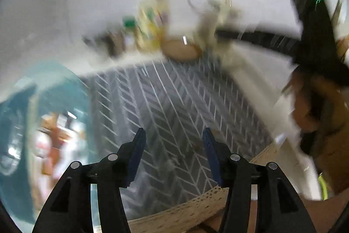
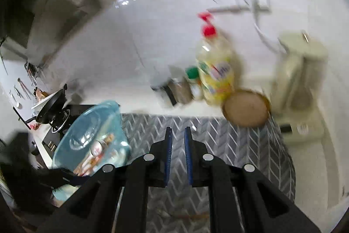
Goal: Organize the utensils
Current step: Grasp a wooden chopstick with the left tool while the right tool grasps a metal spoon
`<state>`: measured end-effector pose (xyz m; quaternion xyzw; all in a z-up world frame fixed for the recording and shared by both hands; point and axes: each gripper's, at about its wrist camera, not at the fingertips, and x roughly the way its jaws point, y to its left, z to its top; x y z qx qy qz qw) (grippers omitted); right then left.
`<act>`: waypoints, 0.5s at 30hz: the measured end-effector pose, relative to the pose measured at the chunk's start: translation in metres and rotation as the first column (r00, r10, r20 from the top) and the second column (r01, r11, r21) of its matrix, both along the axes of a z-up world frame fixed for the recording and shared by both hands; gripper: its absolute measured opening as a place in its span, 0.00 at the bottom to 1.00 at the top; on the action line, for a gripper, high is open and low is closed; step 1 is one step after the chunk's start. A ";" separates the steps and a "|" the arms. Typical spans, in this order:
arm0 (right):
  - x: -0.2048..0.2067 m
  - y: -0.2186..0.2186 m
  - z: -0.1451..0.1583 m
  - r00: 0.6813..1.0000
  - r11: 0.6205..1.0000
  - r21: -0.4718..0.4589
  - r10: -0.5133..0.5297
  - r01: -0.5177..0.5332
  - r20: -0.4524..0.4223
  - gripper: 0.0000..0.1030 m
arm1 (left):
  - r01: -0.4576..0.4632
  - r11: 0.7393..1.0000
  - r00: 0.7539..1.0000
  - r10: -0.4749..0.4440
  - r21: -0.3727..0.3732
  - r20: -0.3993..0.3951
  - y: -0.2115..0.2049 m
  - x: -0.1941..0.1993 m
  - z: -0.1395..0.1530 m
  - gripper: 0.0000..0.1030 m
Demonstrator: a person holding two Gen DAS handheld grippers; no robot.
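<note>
Both views are motion-blurred. My left gripper (image 1: pixel 173 134) is open and empty above a grey chevron mat (image 1: pixel 174 102). My right gripper (image 2: pixel 178 133) has its jaws nearly together with a narrow gap and nothing between them, above the same mat (image 2: pixel 229 141). A clear blue bowl (image 2: pixel 93 137) holding blurred utensils stands at the mat's left; it also shows in the left wrist view (image 1: pixel 43 123). The right gripper's black body (image 1: pixel 314 32) and the hand holding it show at the right of the left wrist view.
A yellow bottle with a red pump (image 2: pixel 216 71), a green-capped jar (image 2: pixel 193 84), a round wooden lid (image 2: pixel 245 110) and a cream holder (image 2: pixel 298 71) stand along the white wall. A stove with a black pan (image 2: pixel 52 106) is at the left. A perforated wooden board (image 1: pixel 192 211) lies below the left gripper.
</note>
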<state>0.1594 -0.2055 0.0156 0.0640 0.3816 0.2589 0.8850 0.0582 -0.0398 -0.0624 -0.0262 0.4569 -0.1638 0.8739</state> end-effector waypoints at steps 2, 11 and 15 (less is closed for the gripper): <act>0.000 -0.022 -0.009 1.000 0.997 0.073 0.007 -0.008 0.010 0.11 | 0.010 0.999 0.999 -0.008 0.037 -0.046 -0.023 0.012 -0.039 0.53; 0.010 -0.060 -0.048 0.996 0.993 0.075 0.088 -0.087 -0.010 0.11 | 0.183 0.964 0.980 -0.163 0.194 -0.115 -0.087 0.024 -0.111 0.53; 0.007 -0.067 -0.043 0.992 0.981 0.151 0.108 -0.118 0.072 0.48 | 0.171 0.962 0.984 -0.155 0.213 -0.091 -0.093 0.020 -0.106 0.36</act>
